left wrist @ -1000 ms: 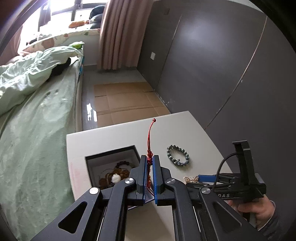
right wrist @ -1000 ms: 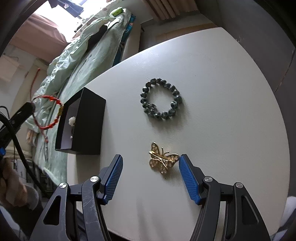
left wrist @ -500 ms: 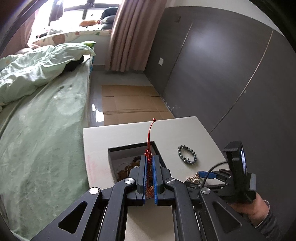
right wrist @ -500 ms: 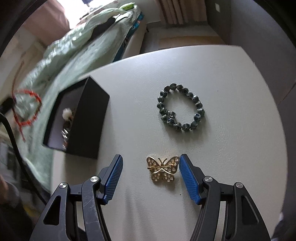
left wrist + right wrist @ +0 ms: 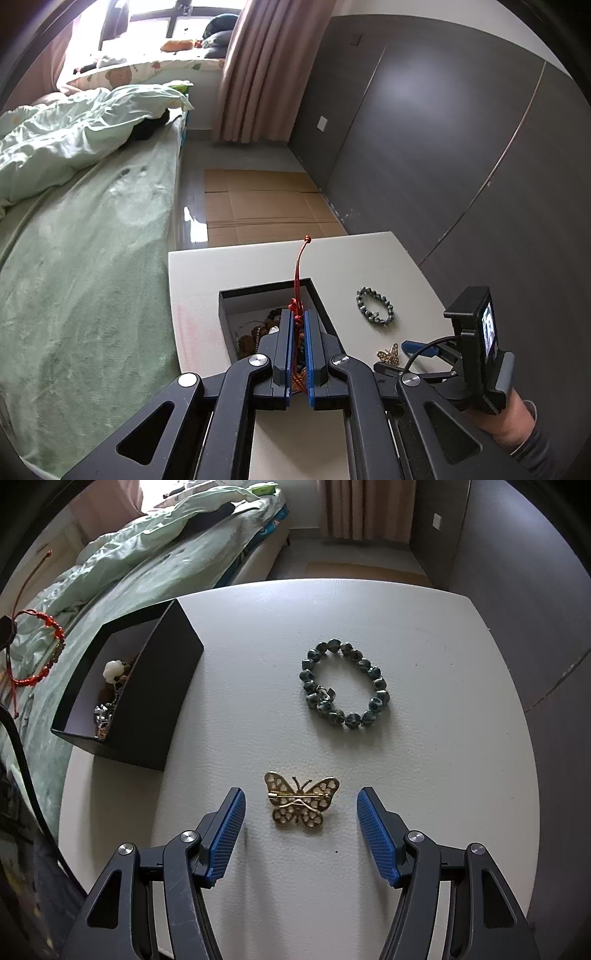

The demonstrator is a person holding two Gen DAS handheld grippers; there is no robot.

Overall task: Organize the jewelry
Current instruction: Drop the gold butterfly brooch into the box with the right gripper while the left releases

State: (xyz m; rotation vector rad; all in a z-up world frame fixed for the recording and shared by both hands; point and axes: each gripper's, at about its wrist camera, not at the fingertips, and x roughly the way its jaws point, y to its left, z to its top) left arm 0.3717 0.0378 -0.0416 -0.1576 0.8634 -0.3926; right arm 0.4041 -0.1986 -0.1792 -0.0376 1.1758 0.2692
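Left gripper clamped on limp, light red cord bracelet over black box; right gripper jaws apart straddling thin, rigid gold butterfly brooch near table front edge: pinch wings edge-on.

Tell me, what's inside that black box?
The black box holds a white flower-shaped bead, dark beads and something silvery. Its near wall hides the rest from the right wrist view.

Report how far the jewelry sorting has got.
Done: several pieces, one with a white bead, already lie in the black box. In hand: the left tool is shut on the red bracelet, held above the box but not yet dropped in. The right tool is open around the butterfly brooch, not gripping it. Left: the brooch and the dark bead bracelet, both on the table.
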